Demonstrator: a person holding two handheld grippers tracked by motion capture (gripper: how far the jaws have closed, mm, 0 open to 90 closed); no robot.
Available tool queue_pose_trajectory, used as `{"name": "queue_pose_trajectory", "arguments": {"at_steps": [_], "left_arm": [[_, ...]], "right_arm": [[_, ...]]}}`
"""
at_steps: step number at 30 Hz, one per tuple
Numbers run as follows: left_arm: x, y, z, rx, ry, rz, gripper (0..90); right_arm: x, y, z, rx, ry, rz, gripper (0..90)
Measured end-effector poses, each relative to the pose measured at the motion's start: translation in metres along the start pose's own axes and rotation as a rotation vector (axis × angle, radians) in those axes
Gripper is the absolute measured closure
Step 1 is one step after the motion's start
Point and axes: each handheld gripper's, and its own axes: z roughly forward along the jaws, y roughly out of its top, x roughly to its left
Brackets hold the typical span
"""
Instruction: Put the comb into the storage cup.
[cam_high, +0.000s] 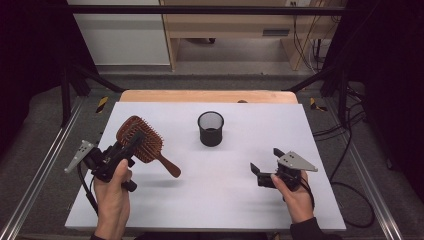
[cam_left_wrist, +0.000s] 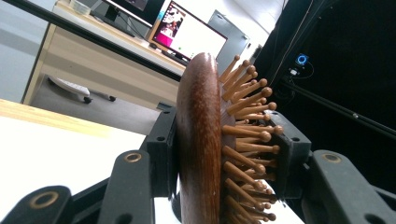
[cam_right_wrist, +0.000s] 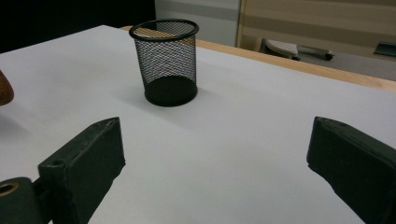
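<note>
Gripping a wooden hairbrush (cam_high: 140, 140), the left gripper (cam_high: 131, 142) has its two black jaws clamped on the oval head, one jaw on the smooth rounded back and the other on the side with the bristles. The brush is dark reddish-brown and polished; its bristles (cam_left_wrist: 247, 135) are thin wooden pegs of a lighter colour, each with a small round tip. It is lifted above the left part of the table (cam_high: 250, 205), with the short handle pointing down to the right and a soft shadow under it.

The right gripper (cam_high: 265, 165) is low over the right part of the table. Its blocky, matte black jaws are spread wide with nothing between them, and a grey three-cornered plate sits on top of it.

Near the middle of the table, closer to the far edge, stands a black cup (cam_high: 210, 129) of fine wire mesh, round, upright and slightly narrower at the solid bottom. The table surface is plain, white and smooth, with a light wooden strip along the far edge.
</note>
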Motion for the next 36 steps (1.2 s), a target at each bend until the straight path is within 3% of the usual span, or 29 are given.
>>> {"name": "queue_pose_trajectory", "arguments": {"at_steps": [13,18,24,31,36], "left_arm": [[-0.021,0.001,0.021,0.039,-0.034,0.036,52.3],[-0.036,0.012,0.036,0.057,-0.056,0.06,52.3],[-0.051,0.026,0.055,0.082,-0.086,0.045,52.3],[-0.059,0.034,0.069,0.094,-0.099,0.042,52.2],[-0.069,0.042,0.081,0.102,-0.111,0.069,52.2]], "right_arm": [[-0.013,-0.002,-0.005,-0.025,-0.039,0.053,4.6],[-0.016,-0.003,-0.005,-0.029,-0.049,0.07,4.8],[-0.016,-0.003,-0.005,-0.038,-0.049,0.078,4.8],[-0.018,-0.003,-0.006,-0.05,-0.052,0.092,4.8],[-0.022,-0.003,-0.007,-0.06,-0.055,0.104,4.8]]}}
